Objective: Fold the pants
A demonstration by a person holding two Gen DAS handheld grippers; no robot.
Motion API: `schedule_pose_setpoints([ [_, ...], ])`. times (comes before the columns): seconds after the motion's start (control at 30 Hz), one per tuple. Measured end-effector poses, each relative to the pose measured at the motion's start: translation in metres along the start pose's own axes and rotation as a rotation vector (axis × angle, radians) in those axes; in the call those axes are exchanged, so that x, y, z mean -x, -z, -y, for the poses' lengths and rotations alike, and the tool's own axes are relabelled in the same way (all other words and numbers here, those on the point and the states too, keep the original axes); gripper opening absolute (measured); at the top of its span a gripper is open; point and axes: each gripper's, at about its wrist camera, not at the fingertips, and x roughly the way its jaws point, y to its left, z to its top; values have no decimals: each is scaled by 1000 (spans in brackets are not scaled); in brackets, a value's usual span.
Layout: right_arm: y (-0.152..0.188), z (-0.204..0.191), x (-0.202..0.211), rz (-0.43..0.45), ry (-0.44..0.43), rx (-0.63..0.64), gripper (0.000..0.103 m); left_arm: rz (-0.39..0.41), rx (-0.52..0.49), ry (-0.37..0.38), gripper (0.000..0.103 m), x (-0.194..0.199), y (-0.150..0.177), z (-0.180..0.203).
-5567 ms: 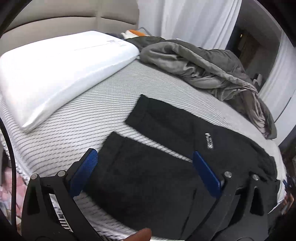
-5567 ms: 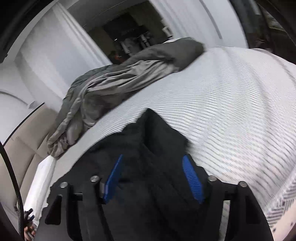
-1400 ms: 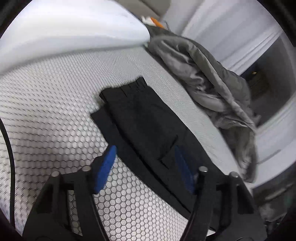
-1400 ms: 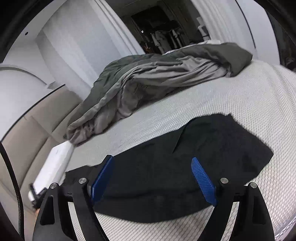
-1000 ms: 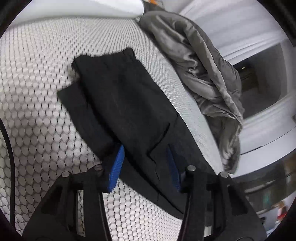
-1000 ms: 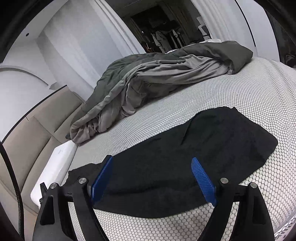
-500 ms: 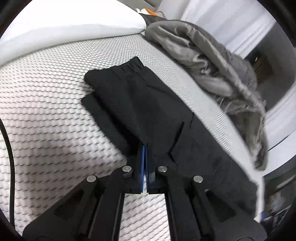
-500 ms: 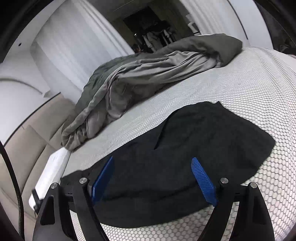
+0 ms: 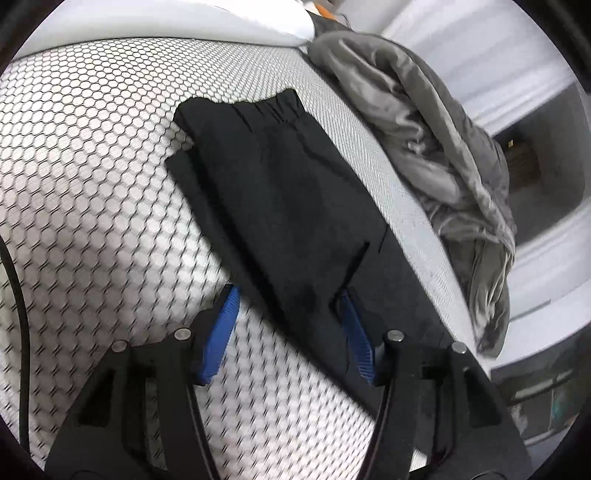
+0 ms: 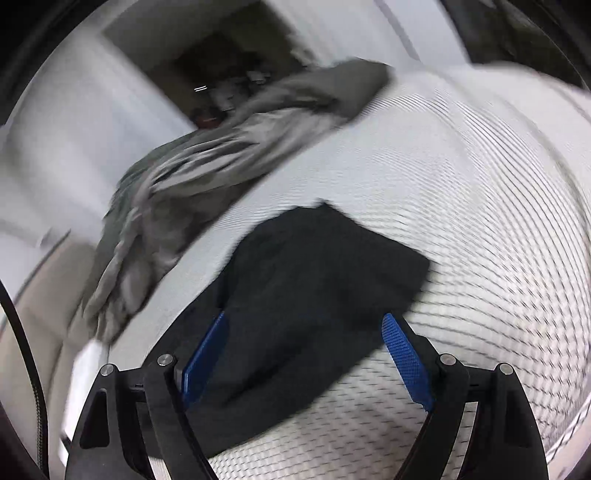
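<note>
Black pants [image 9: 291, 192] lie folded lengthwise on the white honeycomb-patterned mattress [image 9: 92, 177], their elastic waistband at the far end. My left gripper [image 9: 290, 295] hovers over the near long edge of the pants, its jaws opening; the cloth lies under the gap and the blue pads do not press it. In the blurred right wrist view the pants [image 10: 317, 280] show their other end, and my right gripper [image 10: 303, 319] stands wide open above that end, holding nothing.
A crumpled grey duvet [image 9: 436, 147] is heaped along the far side of the bed, seen again as the duvet [image 10: 221, 147]. A white pillow [image 9: 177, 18] lies at the bed's head. A doorway to a dark room [image 10: 229, 74] is beyond.
The left gripper's jaws, shut half a second ago, have parted. The right gripper has swung and rolled, staying wide open, and now sits closer over the pants' end; its view is blurred.
</note>
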Motion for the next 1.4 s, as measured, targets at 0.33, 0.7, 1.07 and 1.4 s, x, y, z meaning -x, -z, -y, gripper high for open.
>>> schedule_pose_setpoints([
  [0.33,-21,39,-38,35,-73,-175,42,91,90,-16,1,-2,-9,-3],
  [0.7,-5,28,2,51,183,-81,35,127,-49,-196,20,61,3,-30],
  [1.07,-3,-114,-39,-96,-153,198,73,210,-202,-132,90,93,8,23],
  [1.4,16,-177,-171,-340,-156,319,78,3,-386,-93,102,12,25,100],
])
